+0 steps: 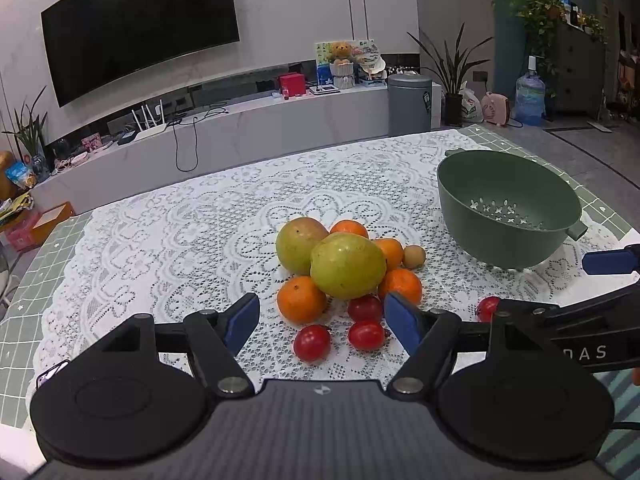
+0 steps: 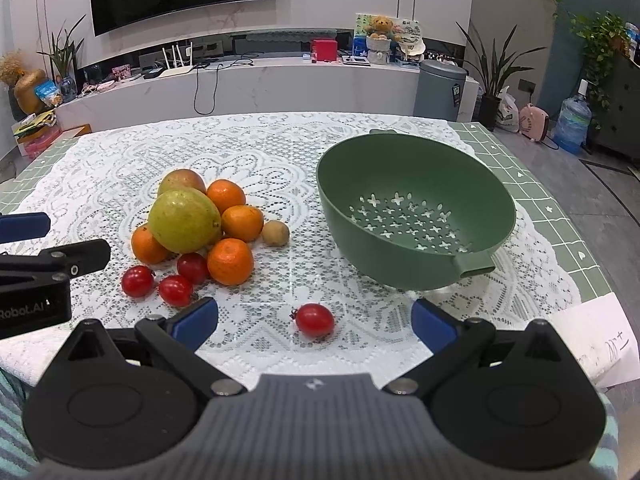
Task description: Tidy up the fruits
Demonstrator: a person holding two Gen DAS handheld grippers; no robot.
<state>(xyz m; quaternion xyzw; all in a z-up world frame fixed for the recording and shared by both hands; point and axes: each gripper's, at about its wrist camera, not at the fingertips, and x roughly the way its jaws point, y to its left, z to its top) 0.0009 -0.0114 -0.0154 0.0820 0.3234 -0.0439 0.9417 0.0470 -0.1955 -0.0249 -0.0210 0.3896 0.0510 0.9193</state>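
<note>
A pile of fruit lies mid-table: two green mangoes (image 1: 346,265) (image 2: 185,221), several oranges (image 1: 301,299) (image 2: 230,261), a small brown kiwi (image 1: 413,256) (image 2: 275,233) and three red tomatoes (image 1: 312,342) (image 2: 175,290) at its near edge. One tomato (image 2: 315,319) (image 1: 489,308) lies apart, nearer the empty green colander (image 1: 505,216) (image 2: 416,216). My left gripper (image 1: 322,322) is open, just short of the tomatoes. My right gripper (image 2: 315,322) is open, with the lone tomato between its fingertips' line; I cannot tell if it touches.
A white lace cloth (image 2: 120,168) covers a green gridded table (image 2: 560,216). A paper sheet (image 2: 600,340) lies at the near right corner. Beyond the table are a TV bench (image 2: 240,80), a grey bin (image 2: 438,90) and plants.
</note>
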